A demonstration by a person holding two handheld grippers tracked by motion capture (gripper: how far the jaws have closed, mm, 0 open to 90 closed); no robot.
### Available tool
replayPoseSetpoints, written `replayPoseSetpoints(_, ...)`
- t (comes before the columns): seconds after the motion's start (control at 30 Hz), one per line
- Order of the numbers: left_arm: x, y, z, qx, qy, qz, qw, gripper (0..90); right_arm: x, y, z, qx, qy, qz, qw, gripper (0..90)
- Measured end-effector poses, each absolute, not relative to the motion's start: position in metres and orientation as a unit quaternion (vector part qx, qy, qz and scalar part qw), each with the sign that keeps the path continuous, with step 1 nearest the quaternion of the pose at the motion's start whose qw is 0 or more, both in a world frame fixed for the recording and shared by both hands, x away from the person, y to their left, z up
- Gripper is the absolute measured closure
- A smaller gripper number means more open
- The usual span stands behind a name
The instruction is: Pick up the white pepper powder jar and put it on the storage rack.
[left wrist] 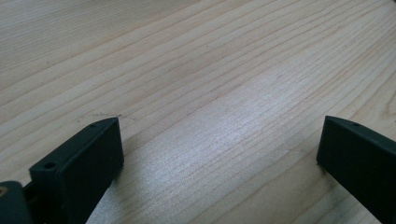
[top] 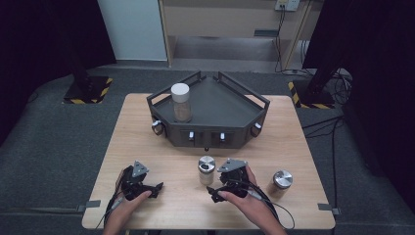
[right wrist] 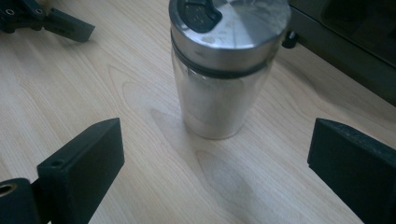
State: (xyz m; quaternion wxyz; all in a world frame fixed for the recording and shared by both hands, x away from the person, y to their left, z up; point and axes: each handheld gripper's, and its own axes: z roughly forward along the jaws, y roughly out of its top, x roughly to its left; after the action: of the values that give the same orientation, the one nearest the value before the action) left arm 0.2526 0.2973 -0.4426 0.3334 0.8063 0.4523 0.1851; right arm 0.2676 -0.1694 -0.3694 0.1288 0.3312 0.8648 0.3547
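High view, table: your wooden table (top: 147, 142) carries a dark angular tray (top: 235, 105) at the far middle.
High view, tray contents: white-capped jar (top: 180, 102) stands upright in the tray's left part.
High view, shakers: metal-lidded shaker (top: 206, 169) sits in front of the tray; second shaker (top: 281, 183) stands apart at the right.
High view, your left gripper (top: 155, 188): low over the near-left table, held in your left hand (top: 128, 198).
High view, your right gripper (top: 212, 191): just right of the middle shaker, in your right hand (top: 243, 196).
Left gripper view: jaws spread wide, released, bare wood grain between them.
Right gripper view: jaws spread wide, released; the shaker (right wrist: 227, 65) is upright ahead between them, not touching either. Your left gripper shows top left, tray edge top right.
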Motion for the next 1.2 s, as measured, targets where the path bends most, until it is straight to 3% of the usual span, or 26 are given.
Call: replayPoseSetpoints(1.2, 0.253, 0.297, -0.443, 0.806, 0.452, 0.185, 0.333, 0.0, 0.309, -0.127, -0.397, 0.338, 0.871, 0.335, 0.122, 17.2)
